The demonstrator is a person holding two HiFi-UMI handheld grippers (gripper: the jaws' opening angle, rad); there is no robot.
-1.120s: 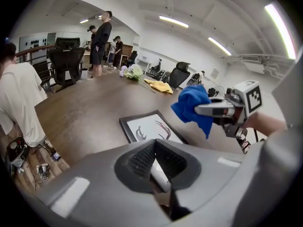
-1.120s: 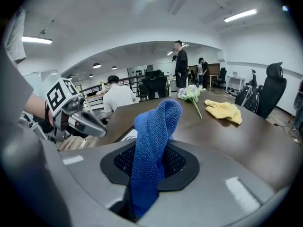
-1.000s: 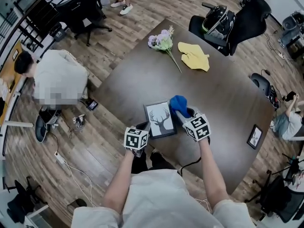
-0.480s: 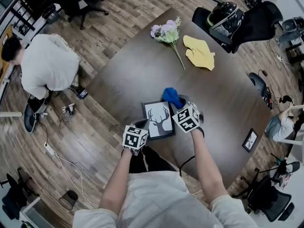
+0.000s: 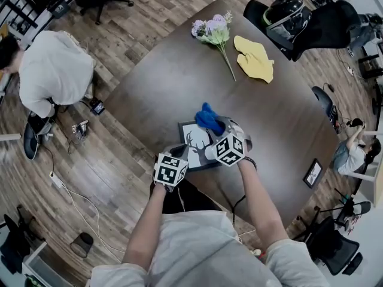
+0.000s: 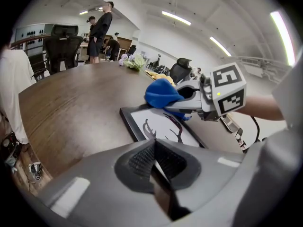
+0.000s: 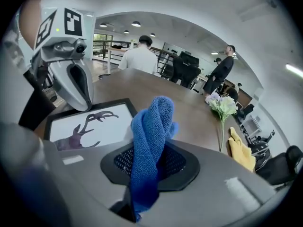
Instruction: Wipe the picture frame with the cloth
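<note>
The right gripper [image 7: 151, 162] is clamped tight on the blue cloth [image 7: 150, 122], which stands out past its jaws as a twisted bunch and hangs over the 1 o'clock corner of the picture frame [image 5: 191, 142]. The frame lies flat on the dark counter [image 5: 179, 82], close to the edge at 6 o'clock. The left gripper [image 6: 154, 148] has its jaws drawn together at the frame's 7 o'clock corner. I see nothing clearly pinched between them, so it looks to be bracing the frame, not gripping it. That is the main risk: a firm stroke pulled toward 6 o'clock could push the frame under or past that brace and off the edge. If the right gripper dips too low, its hard jaw tips could meet the glass instead of the cloth. A loose tail of cloth could also snag on the frame's raised border. The two grippers work close together, so a wide sweep toward 7 o'clock may knock them together. Nothing else crowds the frame. The flowers [image 5: 212, 31] at 12 o'clock and a yellow rag [image 5: 256, 58] at 1 o'clock lie well apart from it. A small second frame [image 5: 312, 173] sits at 4 o'clock by the counter's edge, and a person in white [image 5: 54, 70] is on the floor at 10 o'clock.
</note>
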